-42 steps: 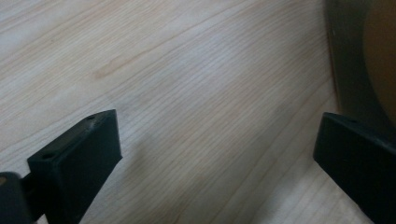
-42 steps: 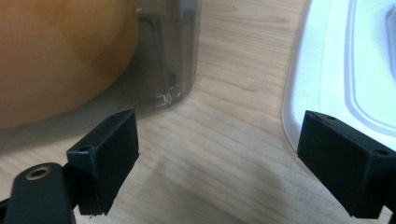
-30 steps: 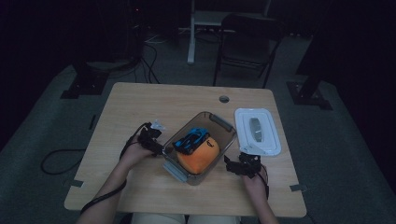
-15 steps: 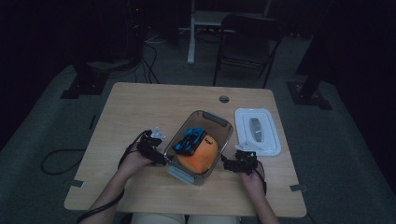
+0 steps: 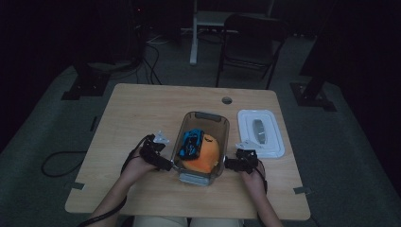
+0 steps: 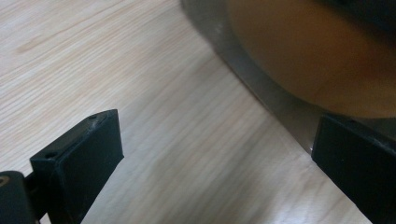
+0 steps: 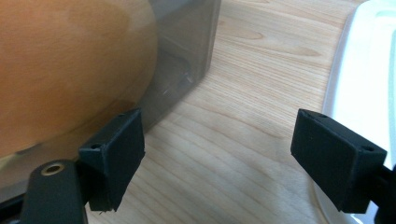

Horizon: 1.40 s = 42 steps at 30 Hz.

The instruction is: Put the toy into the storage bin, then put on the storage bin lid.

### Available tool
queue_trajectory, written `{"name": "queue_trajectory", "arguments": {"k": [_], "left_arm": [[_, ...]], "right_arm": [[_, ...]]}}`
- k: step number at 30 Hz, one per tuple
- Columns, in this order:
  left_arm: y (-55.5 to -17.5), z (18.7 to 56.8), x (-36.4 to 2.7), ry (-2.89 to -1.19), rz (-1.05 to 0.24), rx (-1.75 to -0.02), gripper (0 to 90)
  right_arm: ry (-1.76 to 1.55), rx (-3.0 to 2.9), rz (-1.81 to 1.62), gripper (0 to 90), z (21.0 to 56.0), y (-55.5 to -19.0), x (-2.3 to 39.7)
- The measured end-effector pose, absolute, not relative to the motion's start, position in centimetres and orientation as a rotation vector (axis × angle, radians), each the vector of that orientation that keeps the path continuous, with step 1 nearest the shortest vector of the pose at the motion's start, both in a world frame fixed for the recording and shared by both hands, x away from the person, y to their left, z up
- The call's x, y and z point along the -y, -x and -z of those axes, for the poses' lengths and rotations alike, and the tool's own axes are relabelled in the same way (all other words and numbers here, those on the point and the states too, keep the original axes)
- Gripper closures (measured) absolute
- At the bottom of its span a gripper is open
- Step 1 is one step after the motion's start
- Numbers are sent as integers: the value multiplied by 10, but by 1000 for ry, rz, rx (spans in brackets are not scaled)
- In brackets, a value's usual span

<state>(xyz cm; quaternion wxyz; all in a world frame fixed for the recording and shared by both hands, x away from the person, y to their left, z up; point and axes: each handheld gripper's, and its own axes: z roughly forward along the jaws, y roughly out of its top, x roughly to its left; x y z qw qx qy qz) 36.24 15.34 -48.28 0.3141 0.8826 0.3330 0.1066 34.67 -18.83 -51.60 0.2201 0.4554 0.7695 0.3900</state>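
We list a wooden table (image 5: 142, 113), a white lid (image 5: 261, 133) lying at its right side, a dark folding chair (image 5: 250, 42) behind, and cables (image 5: 151, 52) on the floor.

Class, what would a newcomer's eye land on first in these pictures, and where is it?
First the orange ball and the blue toy car inside the clear container at the table's middle. Next, the left gripper and the right gripper flanking it, jaws apart. The white lid lies to its right.

A clear rectangular plastic bin (image 5: 201, 142) is seen upright between the left gripper (image 5: 163, 163) and the right gripper (image 5: 230, 163), filled by an orange rounded plush (image 5: 204, 156) and a blue toy car (image 5: 191, 143).
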Motion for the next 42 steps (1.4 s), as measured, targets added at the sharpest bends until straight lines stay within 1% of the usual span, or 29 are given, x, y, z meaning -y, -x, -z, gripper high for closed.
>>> {"name": "queue_trajectory", "arguments": {"k": [7,11,16,20,21,22,25,26,29,31,32,33,34,35,36,39,42], "left_arm": [[-351,481,-135,-2345,-284,-825,24],[-348,482,-131,-2331,-280,-813,24],[-347,485,-134,-2280,-286,-796,24],[-347,489,-136,-2244,-290,-779,24],[-348,490,-136,-2244,-292,-779,24],[-348,490,-137,-2239,-295,-777,24],[-349,492,-138,-2231,-281,-776,24],[-349,492,-139,-2226,-275,-775,24],[-348,495,-139,-2227,-260,-774,24],[-348,496,-138,-2236,-260,-773,24],[-348,496,-138,-2236,-260,-773,24],[-346,497,-136,-2255,-272,-758,24],[-346,497,-136,-2252,-269,-761,24],[-347,496,-137,-2249,-269,-763,24],[-347,496,-137,-2246,-270,-767,24],[-348,497,-136,-2244,-287,-768,24],[-349,497,-136,-2250,-287,-767,24]], "right_arm": [[-1246,-2123,-1067,182,516,-348,196],[-1261,-2125,-1064,167,517,-348,201],[-1268,-2042,-1126,170,506,-346,222],[-1336,-1960,-1115,133,499,-348,238],[-1437,-1870,-1008,119,494,-353,249],[-1443,-1864,-936,119,493,-357,252],[-1467,-1890,-883,118,495,-367,260],[-1481,-1889,-863,128,497,-370,261],[-1519,-1891,-841,223,499,-381,265],[-1531,-1890,-846,241,500,-384,267],[-1550,-1889,-849,269,502,-388,268],[-1585,-1887,-857,341,504,-395,272],[-1600,-1884,-862,346,505,-399,274],[-1611,-1884,-859,390,506,-402,276],[-1614,-1891,-858,411,506,-404,276],[-1644,-1905,-851,411,509,-413,279],[-1667,-1905,-881,449,510,-418,281]]}}
